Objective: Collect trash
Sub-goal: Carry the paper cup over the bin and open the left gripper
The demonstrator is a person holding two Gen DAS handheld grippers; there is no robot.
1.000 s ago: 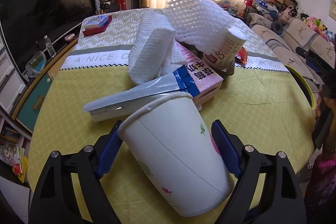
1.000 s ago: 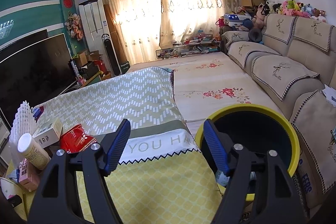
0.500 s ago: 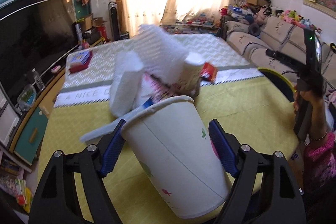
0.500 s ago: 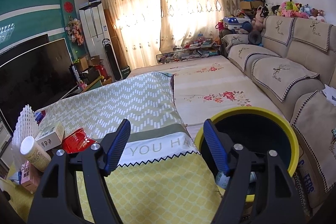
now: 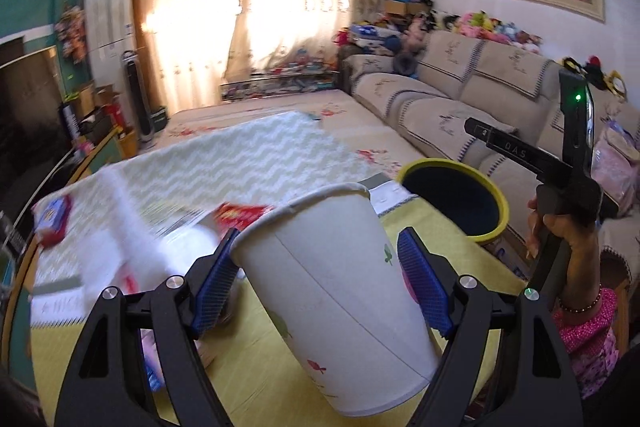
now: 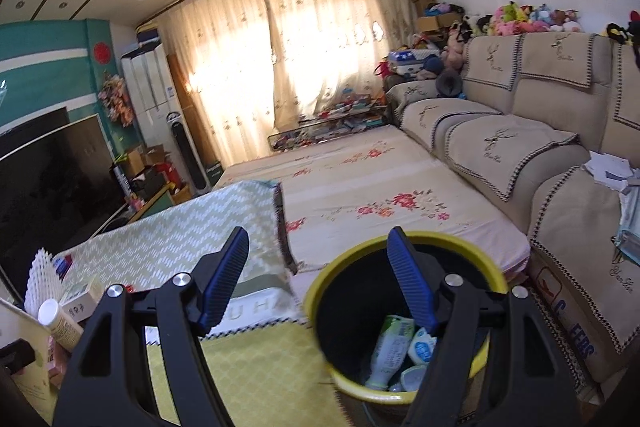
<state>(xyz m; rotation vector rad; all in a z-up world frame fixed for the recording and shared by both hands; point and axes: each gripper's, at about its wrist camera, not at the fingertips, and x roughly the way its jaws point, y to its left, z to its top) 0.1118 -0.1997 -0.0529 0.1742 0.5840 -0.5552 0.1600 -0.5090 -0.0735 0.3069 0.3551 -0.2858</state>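
Observation:
A white paper cup with small coloured prints hangs tilted above the yellow tablecloth, and my left gripper is shut on it, blue pads against its sides. Off to the right stands a black bin with a yellow rim. My right gripper is open and empty, hovering at the bin's rim; plastic bottles lie inside. The rest of the trash pile stays on the table: a white foam net, a white bottle, a small box and a red packet.
A beige sofa runs along the right behind the bin. A flowered mat covers the floor beyond the table. A dark television stands at the left. A person's hand holds the right gripper's handle beside the bin.
The left gripper has lifted the paper cup off the pile and swung it right, so the bin now shows beyond it. The right gripper shifted so the bin's inside is visible.

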